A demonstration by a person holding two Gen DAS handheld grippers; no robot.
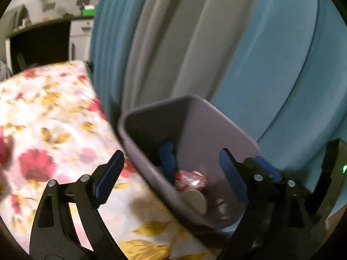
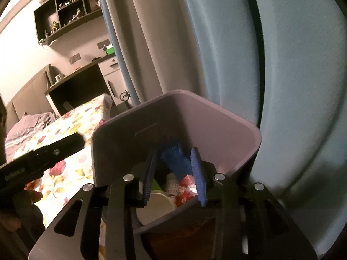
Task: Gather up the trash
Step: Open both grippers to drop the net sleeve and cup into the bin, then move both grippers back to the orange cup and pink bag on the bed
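Two grippers hover at a purple bin [image 2: 216, 121]. The right gripper [image 2: 174, 175], partly spread, hangs over its mouth around a blue scrap [image 2: 176, 162]; let go well inside the rim. The left gripper [image 1: 171, 173] gapes wide, empty. Cups [image 2: 155, 203] and wrappers [image 2: 187, 186] lie inside. No readable writing.

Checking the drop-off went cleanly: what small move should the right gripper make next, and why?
Probably lift the right gripper straight up out of the purple bin: its jaws look open, the blue scrap sits between them over the trash, apparently released.
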